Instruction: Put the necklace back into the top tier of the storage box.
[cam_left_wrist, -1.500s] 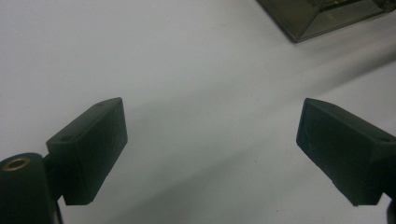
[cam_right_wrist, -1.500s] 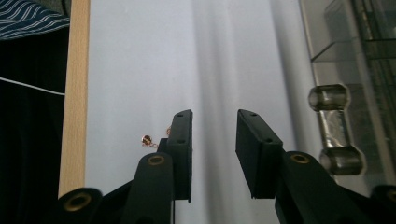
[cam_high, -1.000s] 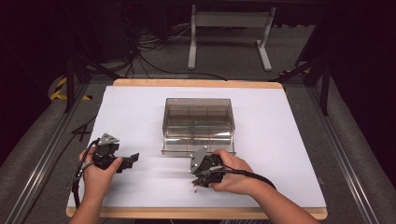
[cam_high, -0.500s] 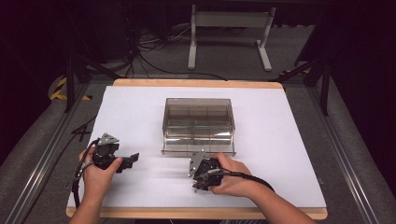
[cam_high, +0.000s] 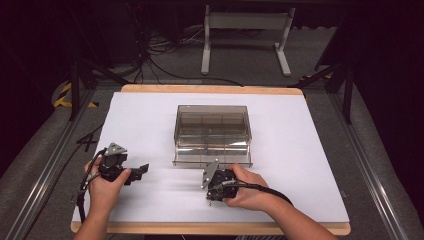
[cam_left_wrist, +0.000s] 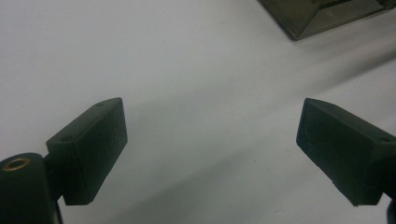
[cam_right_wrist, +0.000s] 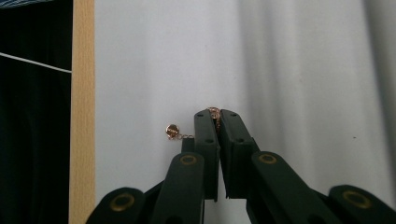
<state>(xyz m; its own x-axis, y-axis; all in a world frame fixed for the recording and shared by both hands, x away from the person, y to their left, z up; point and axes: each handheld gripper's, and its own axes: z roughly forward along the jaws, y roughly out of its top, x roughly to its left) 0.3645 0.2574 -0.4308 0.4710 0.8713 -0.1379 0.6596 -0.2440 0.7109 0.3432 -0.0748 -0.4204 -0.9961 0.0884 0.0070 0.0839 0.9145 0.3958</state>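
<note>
In the right gripper view a small gold chain (cam_right_wrist: 214, 112) with a round pendant (cam_right_wrist: 172, 129) lies on the white table sheet, and my right gripper (cam_right_wrist: 215, 113) has just closed and stands shut on the chain, the pendant trailing out to one side. From above, my right gripper (cam_high: 212, 192) points down at the sheet just in front of the smoky clear plastic box (cam_high: 212, 131). My left gripper (cam_high: 142, 170) rests at the left, held level, jaws wide open with nothing between them; its fingers (cam_left_wrist: 91, 149) frame bare sheet, with a corner of the box (cam_left_wrist: 322, 14) beyond.
The box has inner compartments and a low open tray at its front (cam_high: 210, 160). The wooden table edge (cam_high: 210, 229) runs close behind my right hand. Cables and a metal stand (cam_high: 245, 35) lie on the floor beyond the table.
My right gripper's jaws have closed and the gripper has tipped further down toward the sheet. The left hand has stayed where it was.
</note>
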